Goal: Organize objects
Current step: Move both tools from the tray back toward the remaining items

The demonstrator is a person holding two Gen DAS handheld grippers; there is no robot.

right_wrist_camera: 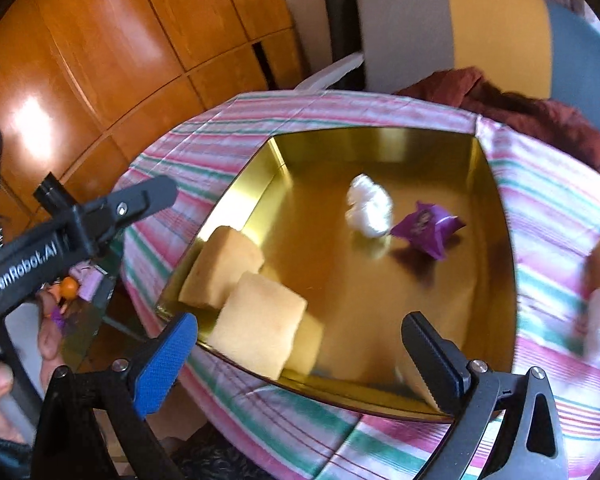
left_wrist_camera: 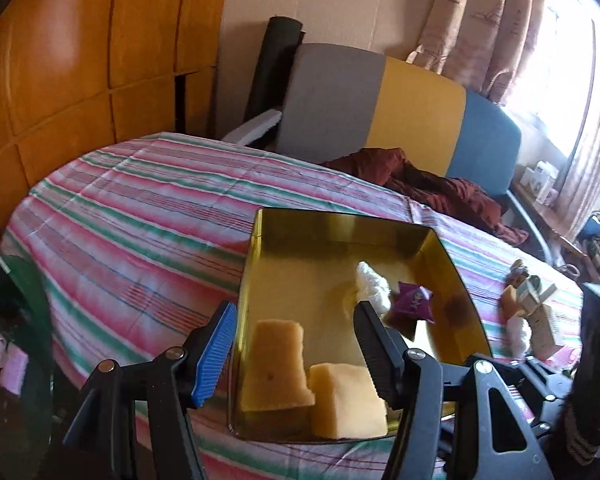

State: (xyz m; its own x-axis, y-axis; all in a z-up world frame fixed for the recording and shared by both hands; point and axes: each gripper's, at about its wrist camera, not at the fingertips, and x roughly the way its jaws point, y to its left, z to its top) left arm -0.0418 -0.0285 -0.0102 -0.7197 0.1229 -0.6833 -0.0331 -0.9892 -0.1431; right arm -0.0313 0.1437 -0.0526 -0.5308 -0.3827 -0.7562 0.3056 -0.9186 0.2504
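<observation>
A gold metal tray [left_wrist_camera: 249,280] [right_wrist_camera: 500,248] lies on the striped tablecloth. Inside it, two yellow sponges [left_wrist_camera: 276,364] [right_wrist_camera: 260,328] sit side by side at the near left corner. A white cotton wad [left_wrist_camera: 374,286] [right_wrist_camera: 370,210] and a purple packet [left_wrist_camera: 414,300] [right_wrist_camera: 426,230] lie farther in. My left gripper [left_wrist_camera: 296,346] hangs open above the tray's near left part, nothing between its fingers. My right gripper [right_wrist_camera: 300,360] stands wide open over the tray's near edge, also holding nothing.
Small items, a little box [left_wrist_camera: 540,312] and more white wadding [left_wrist_camera: 518,334], lie on the cloth right of the tray. A maroon cloth [left_wrist_camera: 428,180] and a grey, yellow and blue seat back [left_wrist_camera: 416,108] stand behind. A wooden wardrobe [right_wrist_camera: 120,40] is at left.
</observation>
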